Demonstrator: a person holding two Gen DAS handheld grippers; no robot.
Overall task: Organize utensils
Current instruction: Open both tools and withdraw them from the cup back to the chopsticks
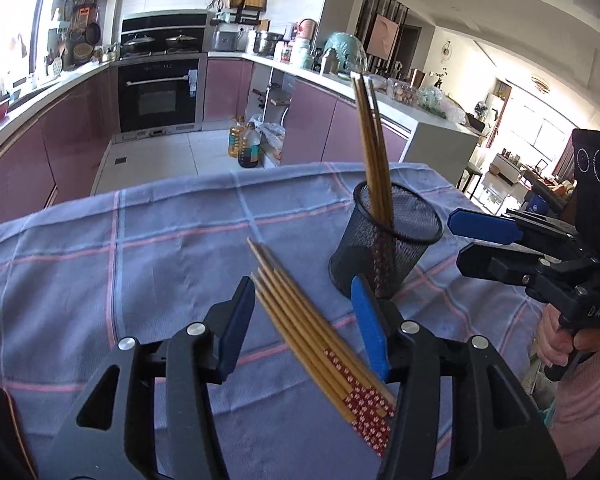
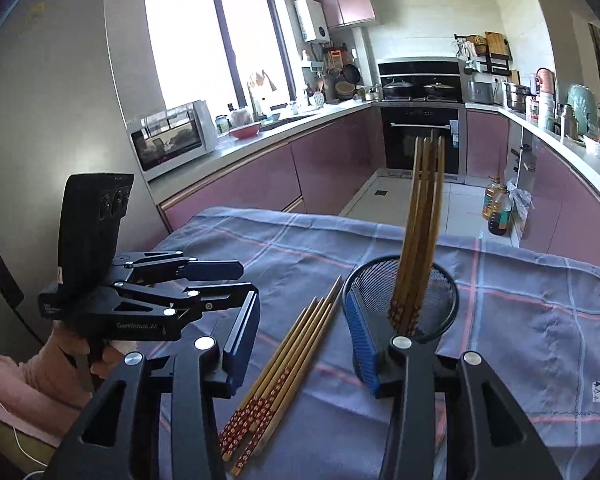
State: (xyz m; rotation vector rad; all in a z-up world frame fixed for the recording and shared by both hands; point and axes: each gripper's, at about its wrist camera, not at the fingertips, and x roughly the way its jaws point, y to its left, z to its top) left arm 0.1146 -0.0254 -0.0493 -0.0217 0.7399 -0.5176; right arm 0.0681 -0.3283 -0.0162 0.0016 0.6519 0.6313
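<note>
Chopsticks (image 1: 374, 152) are already standing in the mesh cup (image 1: 384, 246); a bundle (image 1: 320, 332) is lying on the cloth (image 1: 140, 248) beside it, waiting. Both the left gripper (image 1: 304, 328) and right gripper (image 2: 304, 340) are hanging released, grasping nothing.

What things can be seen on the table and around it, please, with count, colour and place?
loose chopsticks: about five, tan with red patterned ends, flat on the cloth beside the holder
standing chopsticks: several, tan, upright in the holder
mesh holder: one, black, on the cloth
tablecloth: one, blue-grey with pink checks, over the table
oil bottles: two, on the floor
left gripper: fingers open, over the loose chopsticks
right gripper: fingers open
</note>
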